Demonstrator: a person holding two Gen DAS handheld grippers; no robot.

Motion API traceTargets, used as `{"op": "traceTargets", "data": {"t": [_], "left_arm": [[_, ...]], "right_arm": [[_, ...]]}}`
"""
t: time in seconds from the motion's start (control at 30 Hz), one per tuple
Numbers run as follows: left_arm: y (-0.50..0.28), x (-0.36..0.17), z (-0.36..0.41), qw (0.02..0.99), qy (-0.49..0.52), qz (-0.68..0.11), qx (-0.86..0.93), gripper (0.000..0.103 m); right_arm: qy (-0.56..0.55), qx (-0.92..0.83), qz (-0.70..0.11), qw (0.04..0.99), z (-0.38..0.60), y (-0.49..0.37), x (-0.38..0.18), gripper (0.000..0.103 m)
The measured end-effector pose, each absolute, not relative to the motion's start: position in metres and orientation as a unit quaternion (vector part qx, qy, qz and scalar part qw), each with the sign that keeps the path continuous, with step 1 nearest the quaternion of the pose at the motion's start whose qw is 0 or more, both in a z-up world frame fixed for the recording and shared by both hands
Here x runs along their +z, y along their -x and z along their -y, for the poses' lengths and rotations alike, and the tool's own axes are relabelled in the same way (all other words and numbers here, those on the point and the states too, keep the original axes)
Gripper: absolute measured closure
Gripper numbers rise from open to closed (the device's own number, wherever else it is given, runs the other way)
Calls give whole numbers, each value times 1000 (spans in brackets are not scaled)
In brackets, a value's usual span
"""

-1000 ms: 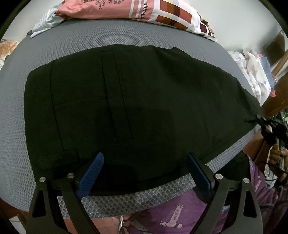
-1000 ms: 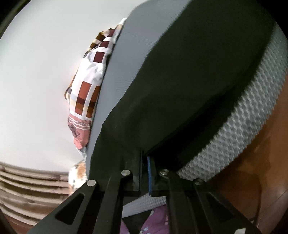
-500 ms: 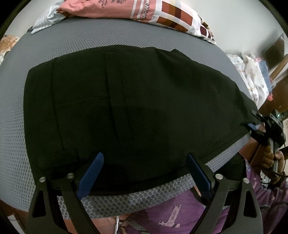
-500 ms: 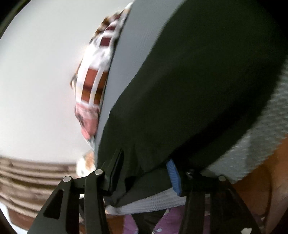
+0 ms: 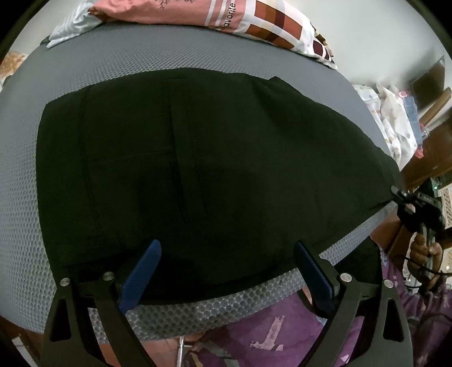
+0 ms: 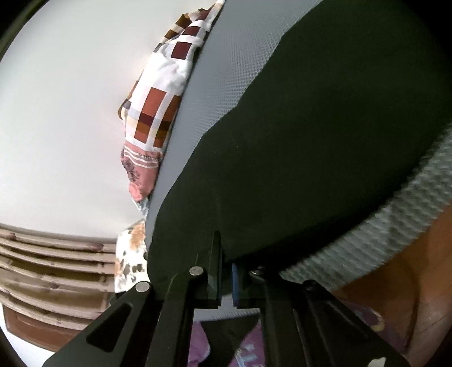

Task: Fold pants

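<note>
Black pants (image 5: 212, 169) lie spread flat on a grey mesh mattress (image 5: 169, 48), waist end at the left. My left gripper (image 5: 226, 254) is open just above the near edge of the pants, blue pads wide apart. My right gripper (image 6: 226, 254) is shut on the pants' edge (image 6: 282, 169) at the mattress edge. It also shows at the far right of the left wrist view (image 5: 401, 197), pinching the leg end of the pants.
A pink and checked pillow (image 5: 226, 17) lies along the far side of the mattress, also in the right wrist view (image 6: 158, 113). A white wall is behind. Clutter and wooden furniture (image 5: 423, 93) stand at the right. The person's purple clothing (image 5: 282, 333) is below the near mattress edge.
My right gripper opened half a second ago and has shut again on the pants' edge. The left gripper has stayed open and nearly still.
</note>
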State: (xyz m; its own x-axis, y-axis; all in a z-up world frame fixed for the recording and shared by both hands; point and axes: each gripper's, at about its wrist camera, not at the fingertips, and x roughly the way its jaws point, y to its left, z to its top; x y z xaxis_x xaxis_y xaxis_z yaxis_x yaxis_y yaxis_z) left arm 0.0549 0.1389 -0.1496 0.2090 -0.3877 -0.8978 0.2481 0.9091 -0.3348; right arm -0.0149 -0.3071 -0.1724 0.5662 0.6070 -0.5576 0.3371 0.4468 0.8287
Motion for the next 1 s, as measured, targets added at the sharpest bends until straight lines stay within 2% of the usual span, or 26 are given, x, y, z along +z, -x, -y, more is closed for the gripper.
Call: {"op": "traceTargets", "data": {"t": [0.17,0.37,0.57,0.6,0.67,0.77,0.83,0.87,1.0], "left_arm": [[-53,-149,-139,774,39,-599,-202,8],[-52,-149,-139,768,27,-604,-209,8],[-50,-149,-138,770,20,-602,-210,8],[-50,-149,-138,770,19,-602,-211,8],[-51,-148,-138,770,19,-602,-211,8],[-50,-149,-138,771,20,-600,-213,8],[-50,-149,-139,771,25,-599,-214,8],[-50,-148,-141,771,28,-599,-214,8],[-50,-147,-145,767,30,-603,-218,8]], "right_arm": [[-515,80,-488,700,306,18,-198,102],[-508,85,-485,706,309,20,-188,100],[-518,111,-481,698,299,13,-189,88],[-515,118,-480,700,294,11,-187,79],[-509,130,-481,702,283,7,-186,68],[-504,145,-489,697,266,0,-189,68],[-492,147,-495,701,259,-3,-190,82],[-487,145,-502,700,257,-4,-191,95],[-495,159,-505,689,261,1,-191,97]]}}
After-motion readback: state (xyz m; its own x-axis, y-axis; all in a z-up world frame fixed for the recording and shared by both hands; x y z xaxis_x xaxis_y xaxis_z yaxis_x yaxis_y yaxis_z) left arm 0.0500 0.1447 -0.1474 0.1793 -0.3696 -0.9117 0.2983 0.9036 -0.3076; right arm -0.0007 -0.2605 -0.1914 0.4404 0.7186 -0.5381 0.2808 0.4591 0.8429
